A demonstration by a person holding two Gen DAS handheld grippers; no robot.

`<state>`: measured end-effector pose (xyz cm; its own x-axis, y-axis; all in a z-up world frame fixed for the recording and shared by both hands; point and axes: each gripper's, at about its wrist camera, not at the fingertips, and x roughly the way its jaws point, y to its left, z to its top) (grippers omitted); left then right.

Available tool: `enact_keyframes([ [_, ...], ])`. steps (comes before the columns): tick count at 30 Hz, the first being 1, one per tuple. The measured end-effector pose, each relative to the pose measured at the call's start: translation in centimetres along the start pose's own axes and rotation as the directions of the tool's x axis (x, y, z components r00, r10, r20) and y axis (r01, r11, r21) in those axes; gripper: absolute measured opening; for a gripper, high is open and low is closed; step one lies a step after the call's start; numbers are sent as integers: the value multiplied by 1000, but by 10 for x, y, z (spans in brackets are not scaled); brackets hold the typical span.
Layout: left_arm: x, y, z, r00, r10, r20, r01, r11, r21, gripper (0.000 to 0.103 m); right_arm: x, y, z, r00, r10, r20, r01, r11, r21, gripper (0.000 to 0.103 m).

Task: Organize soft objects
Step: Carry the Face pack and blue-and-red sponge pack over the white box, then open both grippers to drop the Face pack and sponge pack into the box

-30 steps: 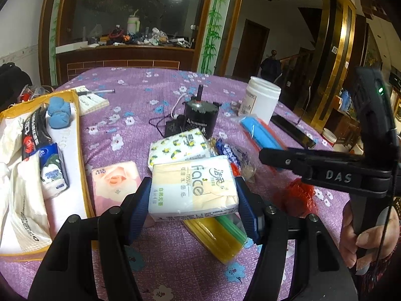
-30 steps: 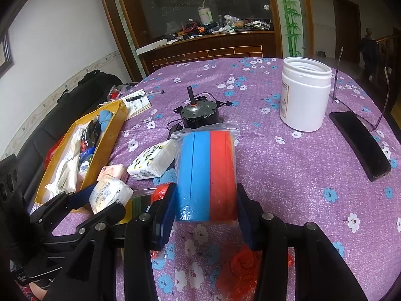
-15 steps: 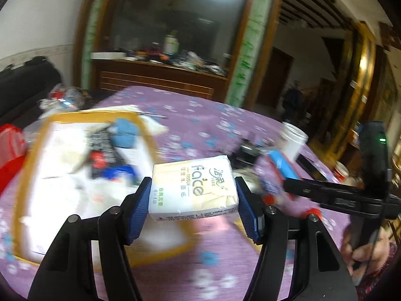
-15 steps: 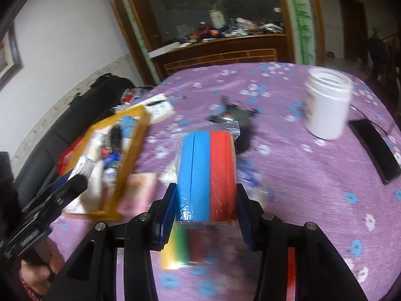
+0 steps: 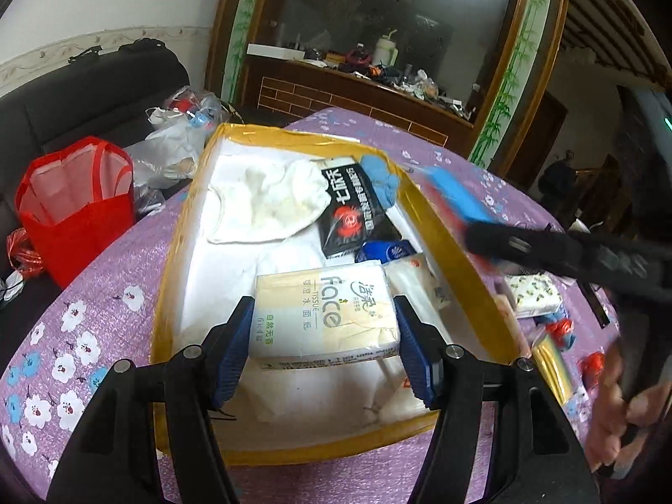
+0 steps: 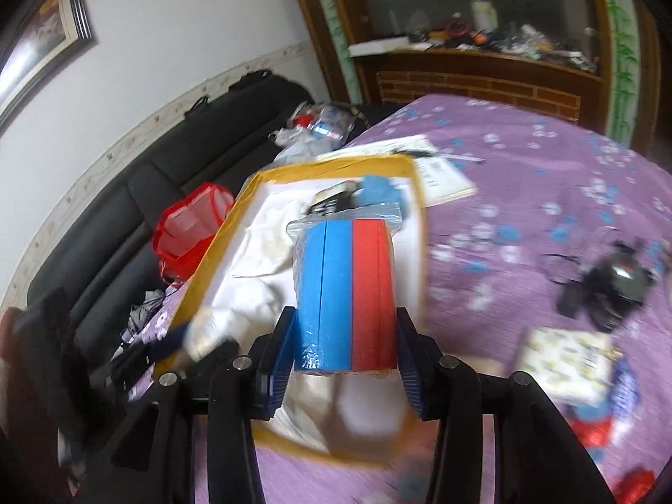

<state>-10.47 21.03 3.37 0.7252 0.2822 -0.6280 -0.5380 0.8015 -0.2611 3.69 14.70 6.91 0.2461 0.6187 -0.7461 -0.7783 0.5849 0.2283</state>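
My left gripper is shut on a cream "face" tissue pack, held above the near end of the yellow-rimmed box. Inside that box lie a white cloth, a black packet, a blue soft toy and small tissue packs. My right gripper is shut on a bagged stack of blue and red sponges, hanging over the yellow-rimmed box. In the left wrist view those sponges show blurred over the box's right rim.
A lemon-print tissue pack, a black motor with wires, papers and small red and blue items lie on the purple flowered tablecloth. A red bag and plastic bags sit on the black sofa left of the table.
Both grippers have swung left from the middle of the table to over the yellow box, each still carrying its load. The table clutter has slid off to the right.
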Motion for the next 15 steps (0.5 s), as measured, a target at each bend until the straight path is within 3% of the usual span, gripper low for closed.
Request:
enact_keyframes([
  [10, 3, 8, 1, 1000, -12, -22, 12, 1000, -6, 64, 72, 25, 15, 994, 25, -106, -26, 1000, -6, 46],
  [15, 6, 13, 1, 999, -8, -40, 7, 1000, -18, 64, 76, 26, 16, 994, 40, -105, -39, 999, 10, 53],
])
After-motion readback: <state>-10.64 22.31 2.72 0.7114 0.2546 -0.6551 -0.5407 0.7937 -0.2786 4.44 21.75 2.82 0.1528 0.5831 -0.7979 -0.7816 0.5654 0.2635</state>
